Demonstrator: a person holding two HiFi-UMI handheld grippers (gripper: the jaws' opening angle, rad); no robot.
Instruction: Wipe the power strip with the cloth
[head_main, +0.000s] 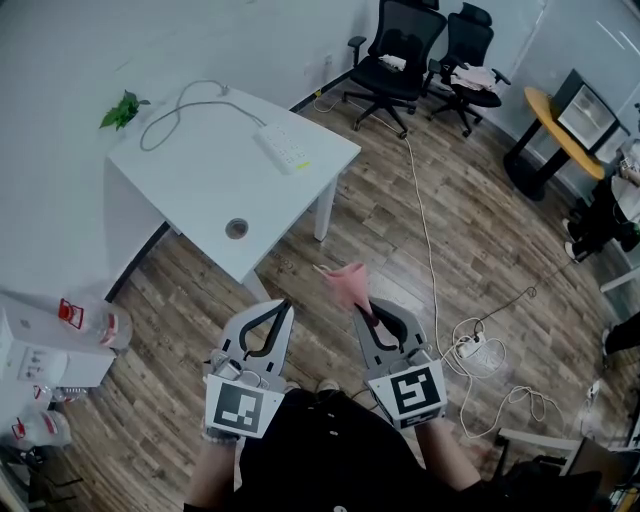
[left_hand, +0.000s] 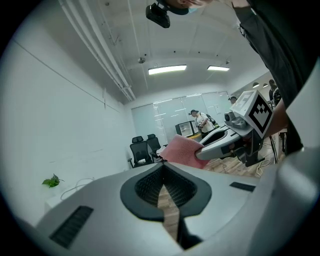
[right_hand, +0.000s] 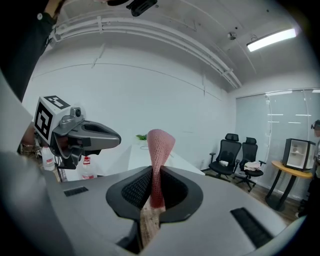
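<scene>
Power strip (head_main: 285, 147) lies near table (head_main: 200, 190) edge; right tongs (head_main: 360, 304) clamp cloth (head_main: 347, 283), left tongs (head_main: 284, 305) closed, empty.

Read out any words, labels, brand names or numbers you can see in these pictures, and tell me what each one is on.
No text can be read in any view.
Red labels on the bottles: too small and blurred to read.
Squares on the left gripper and right gripper: black-and-white patterns, no letters.
On the power strip: no print can be made out.
</scene>
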